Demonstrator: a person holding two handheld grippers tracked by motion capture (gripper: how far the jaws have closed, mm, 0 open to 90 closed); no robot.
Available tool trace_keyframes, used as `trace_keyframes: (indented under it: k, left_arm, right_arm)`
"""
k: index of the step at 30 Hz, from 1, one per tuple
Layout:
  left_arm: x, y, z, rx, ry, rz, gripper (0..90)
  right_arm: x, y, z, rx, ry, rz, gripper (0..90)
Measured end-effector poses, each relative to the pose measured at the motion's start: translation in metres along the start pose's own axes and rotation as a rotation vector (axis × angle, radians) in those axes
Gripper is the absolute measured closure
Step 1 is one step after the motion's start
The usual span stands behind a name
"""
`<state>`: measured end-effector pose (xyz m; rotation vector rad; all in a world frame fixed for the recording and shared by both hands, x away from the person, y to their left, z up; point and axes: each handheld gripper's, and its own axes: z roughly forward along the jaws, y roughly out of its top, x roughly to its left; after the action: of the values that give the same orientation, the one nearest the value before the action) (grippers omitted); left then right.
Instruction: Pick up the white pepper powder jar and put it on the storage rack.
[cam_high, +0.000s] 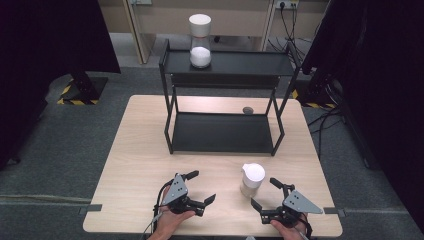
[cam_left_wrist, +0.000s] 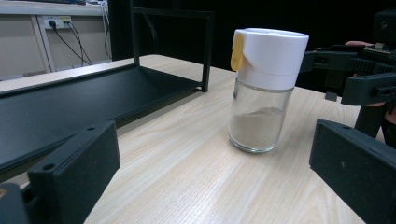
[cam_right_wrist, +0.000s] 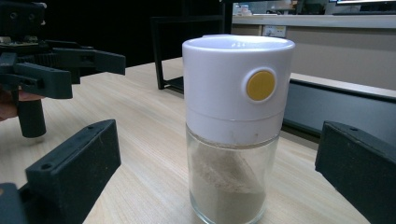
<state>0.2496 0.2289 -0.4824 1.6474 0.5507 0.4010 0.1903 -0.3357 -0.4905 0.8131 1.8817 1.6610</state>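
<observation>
The upright white-capped glass powder jar (cam_high: 252, 179) is stood nearer the right gripper (cam_high: 265, 195), just ahead; both it and the left gripper (cam_high: 201, 187) are held agape, empty.

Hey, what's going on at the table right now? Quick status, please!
Left gripper and right gripper: jaws open, holding nothing. Glass shaker jar with white cap upright on the table, between them, nearer the right. Nothing in the way; black shelf rack stands behind.
</observation>
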Motion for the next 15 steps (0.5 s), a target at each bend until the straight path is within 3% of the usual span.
trace_keyframes:
  k: [15]
  left_arm:
    - [-0.0010,0.0004,-0.0007,-0.001,-0.004,0.003,1.3]
  right_arm:
    - [0.0005,0.0002,0.0019,0.000,-0.010,-0.003,0.5]
